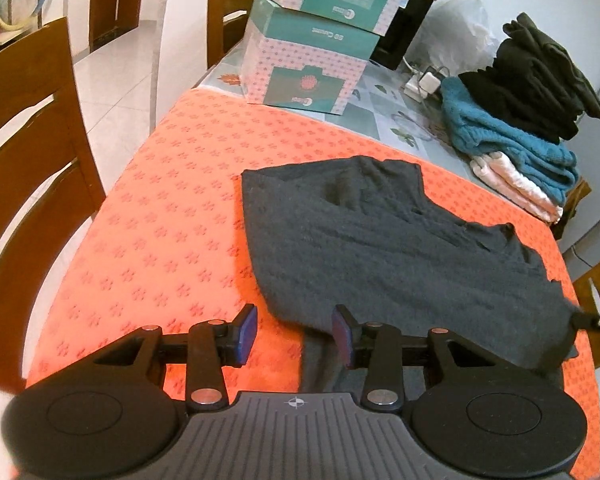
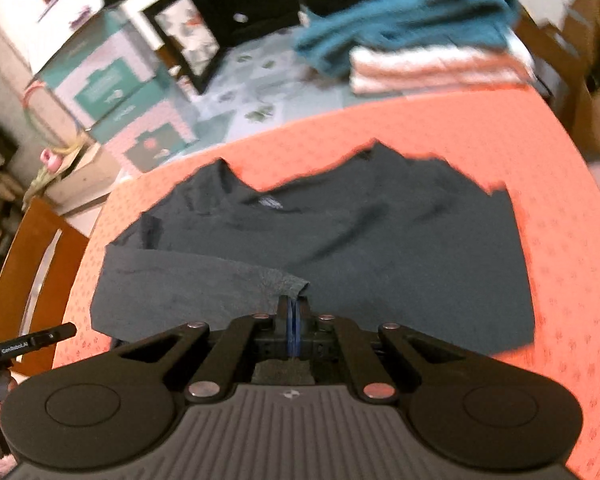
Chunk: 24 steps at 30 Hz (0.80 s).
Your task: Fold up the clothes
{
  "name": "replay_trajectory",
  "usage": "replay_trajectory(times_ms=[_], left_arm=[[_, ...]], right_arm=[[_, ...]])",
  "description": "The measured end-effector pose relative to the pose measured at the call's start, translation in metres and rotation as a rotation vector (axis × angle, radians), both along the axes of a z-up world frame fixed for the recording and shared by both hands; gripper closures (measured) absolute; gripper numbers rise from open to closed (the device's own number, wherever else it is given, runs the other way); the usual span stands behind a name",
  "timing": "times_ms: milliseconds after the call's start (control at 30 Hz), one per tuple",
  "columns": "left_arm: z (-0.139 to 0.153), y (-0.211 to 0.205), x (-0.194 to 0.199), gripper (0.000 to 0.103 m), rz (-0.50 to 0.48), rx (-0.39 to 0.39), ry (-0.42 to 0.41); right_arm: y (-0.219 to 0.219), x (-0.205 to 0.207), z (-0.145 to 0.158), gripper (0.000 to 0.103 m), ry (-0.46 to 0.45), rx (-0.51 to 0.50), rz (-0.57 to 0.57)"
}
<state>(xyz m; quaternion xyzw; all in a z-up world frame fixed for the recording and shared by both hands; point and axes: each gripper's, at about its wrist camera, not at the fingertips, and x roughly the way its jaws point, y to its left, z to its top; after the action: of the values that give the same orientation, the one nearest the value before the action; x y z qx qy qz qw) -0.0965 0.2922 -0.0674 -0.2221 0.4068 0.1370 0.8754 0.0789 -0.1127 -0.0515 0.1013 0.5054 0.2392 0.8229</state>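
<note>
We see a table (image 1: 384,108) with an orange patterned mat (image 1: 160,220) covering its near half, and wooden chairs (image 1: 28,152) standing along its edge. The mat seems to serve as a clear working area, kept apart from the clutter at the far end.

On the mat lies a dark grey T-shirt (image 2: 380,248), the garment being folded. It lies mostly flat, with its neckline and a small label pointing toward the far end of the table. One lower portion is doubled over the body, showing a lighter inner face, so we judge that a fold is under way.

Beyond the mat, on the bare part of the table, sits a stack of folded clothes (image 1: 516,136): black on top, teal in the middle, pale pink and white beneath. This looks like the place where finished pieces go. Near it stand two stacked pink and teal boxes (image 1: 312,52), with a black box and some cables behind them.

The right tool (image 2: 293,312) is clenched on the tip of the turned-over flap of the shirt, its blue pads pressed together with cloth between them, probably to carry that edge across. The left tool (image 1: 295,330) is released, its jaws spread wide over the shirt's near edge; they hold nothing.
</note>
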Motion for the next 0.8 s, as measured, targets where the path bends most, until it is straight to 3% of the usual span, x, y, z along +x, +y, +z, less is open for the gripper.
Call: replay_trajectory(times_ms=[100, 267, 433, 633, 667, 700, 733, 767, 800], left_arm=[[-0.003, 0.0, 0.01, 0.056, 0.006, 0.022, 0.006], [-0.013, 0.01, 0.028, 0.051, 0.058, 0.041, 0.018], [-0.024, 0.03, 0.049, 0.051, 0.136, 0.026, 0.032], [-0.035, 0.056, 0.072, 0.052, 0.256, -0.056, 0.026], [-0.036, 0.057, 0.074, 0.062, 0.262, -0.06, 0.023], [-0.035, 0.057, 0.075, 0.083, 0.256, -0.057, 0.017], [-0.035, 0.056, 0.076, 0.092, 0.25, -0.054, 0.011], [-0.034, 0.056, 0.076, 0.099, 0.244, -0.05, 0.005], [-0.034, 0.056, 0.077, 0.1, 0.238, -0.047, -0.001]], right_arm=[[-0.009, -0.003, -0.019, 0.096, 0.026, -0.028, -0.044], [-0.011, -0.015, -0.041, 0.076, 0.044, -0.079, -0.04], [-0.002, -0.019, -0.052, 0.075, 0.038, -0.07, -0.034], [0.011, -0.004, -0.058, 0.076, 0.012, -0.097, -0.033], [0.013, -0.001, -0.059, 0.076, 0.011, -0.103, -0.027], [0.015, 0.001, -0.06, 0.086, 0.01, -0.102, -0.018], [0.017, 0.002, -0.061, 0.101, 0.009, -0.1, -0.008], [0.019, 0.002, -0.061, 0.101, 0.004, -0.103, -0.001], [0.02, 0.001, -0.058, 0.101, -0.01, -0.104, 0.005]])
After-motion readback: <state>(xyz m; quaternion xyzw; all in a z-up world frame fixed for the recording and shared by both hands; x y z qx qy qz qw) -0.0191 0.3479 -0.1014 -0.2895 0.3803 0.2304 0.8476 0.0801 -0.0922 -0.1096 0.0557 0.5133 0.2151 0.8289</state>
